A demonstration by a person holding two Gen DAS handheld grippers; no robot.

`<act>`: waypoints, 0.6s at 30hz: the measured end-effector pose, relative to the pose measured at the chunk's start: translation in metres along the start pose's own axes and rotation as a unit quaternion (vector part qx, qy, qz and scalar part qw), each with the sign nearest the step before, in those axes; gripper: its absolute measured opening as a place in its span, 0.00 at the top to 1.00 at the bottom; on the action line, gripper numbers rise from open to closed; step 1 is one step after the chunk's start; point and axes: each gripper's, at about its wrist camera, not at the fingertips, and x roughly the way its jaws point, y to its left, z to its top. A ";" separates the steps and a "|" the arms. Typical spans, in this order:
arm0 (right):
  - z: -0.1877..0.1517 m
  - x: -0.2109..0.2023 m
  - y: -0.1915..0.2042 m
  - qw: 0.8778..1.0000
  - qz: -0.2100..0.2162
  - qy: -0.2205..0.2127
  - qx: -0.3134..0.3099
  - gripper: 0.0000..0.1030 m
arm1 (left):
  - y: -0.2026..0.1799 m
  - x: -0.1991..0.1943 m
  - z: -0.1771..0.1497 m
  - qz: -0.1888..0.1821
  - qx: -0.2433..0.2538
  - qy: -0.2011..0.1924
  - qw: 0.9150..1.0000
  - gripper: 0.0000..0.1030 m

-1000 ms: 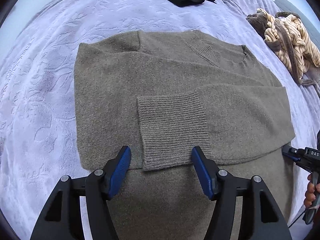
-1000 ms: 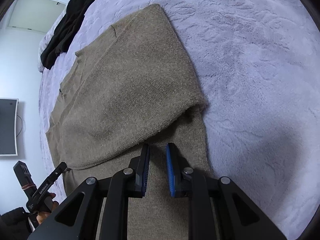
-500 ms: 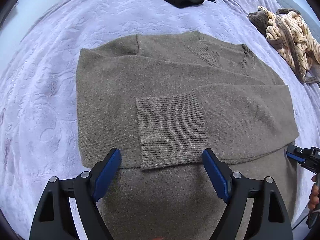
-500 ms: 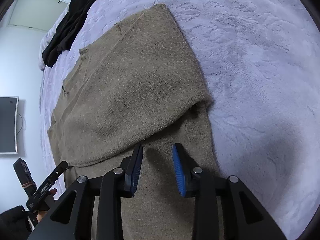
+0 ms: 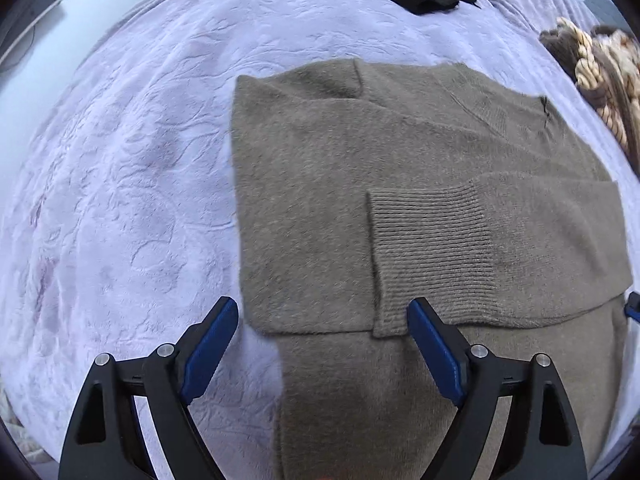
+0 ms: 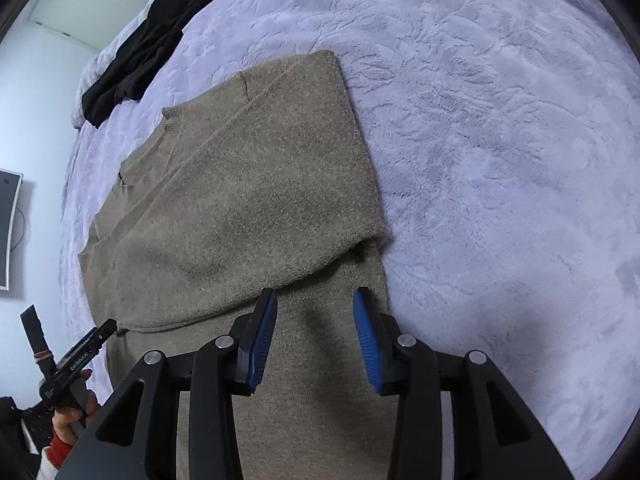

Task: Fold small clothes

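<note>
The olive-brown knit sweater (image 5: 400, 200) lies flat on the lavender embossed blanket (image 5: 120, 200), both sleeves already crossed over the chest, the ribbed cuff (image 5: 432, 256) uppermost. What seems left is bringing the lower body up toward the neckline (image 5: 500, 120) (maybe in 2 steps). Its long axis runs from the hem near the grippers away to the collar at the far end. The left gripper (image 5: 322, 354) and right gripper (image 6: 316, 336) hover with jaws spread apart, holding nothing.
</note>
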 end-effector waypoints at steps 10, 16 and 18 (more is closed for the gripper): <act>0.026 -0.003 -0.046 0.995 0.075 -0.020 0.062 0.57 | 0.075 0.021 0.004 -0.175 -0.099 0.048 0.978 0.15; 0.035 0.018 -0.060 0.989 0.120 0.011 0.082 0.55 | 0.061 0.029 0.010 -0.224 -0.065 0.066 0.970 0.15; 0.036 0.025 -0.065 0.984 0.145 0.016 0.100 0.55 | 0.057 0.031 0.012 -0.225 -0.064 0.069 0.970 0.15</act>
